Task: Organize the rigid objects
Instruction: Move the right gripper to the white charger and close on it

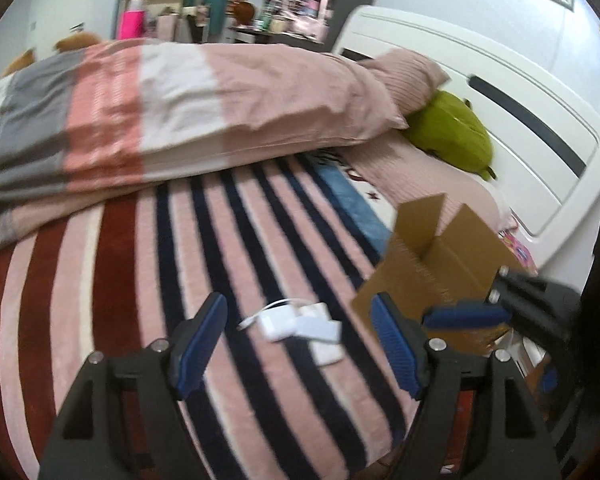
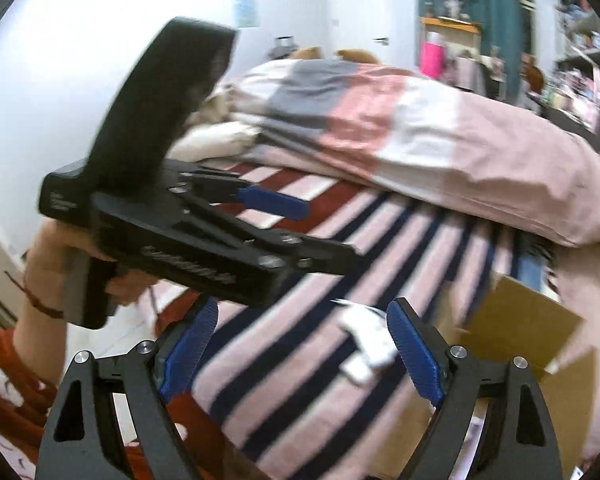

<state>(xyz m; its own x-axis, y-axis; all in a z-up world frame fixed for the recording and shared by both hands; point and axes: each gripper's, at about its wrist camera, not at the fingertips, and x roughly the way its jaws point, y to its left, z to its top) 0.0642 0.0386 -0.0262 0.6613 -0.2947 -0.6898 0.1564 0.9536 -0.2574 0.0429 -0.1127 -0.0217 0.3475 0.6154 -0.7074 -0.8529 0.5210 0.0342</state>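
Little looks done: the small white plastic chargers (image 1: 300,322) lie on the striped bed (image 1: 120,260) beside the open brown cardboard box (image 1: 440,256), both left tongs (image 1: 296,344) and right tongs (image 2: 300,348) spread and empty.

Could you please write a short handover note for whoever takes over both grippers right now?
Left gripper: open, empty, held above the striped blanket and aimed at the white chargers.
Right gripper: open, empty, also above the bed, facing the same items.
White chargers with a short cable lie loose in a small cluster on the blanket, ungripped.
The open cardboard box sits at the bed's right side near the white headboard; its contents are not visible.
Done: nothing visibly packed yet.
Left: probably pick up the chargers and place them in the box.
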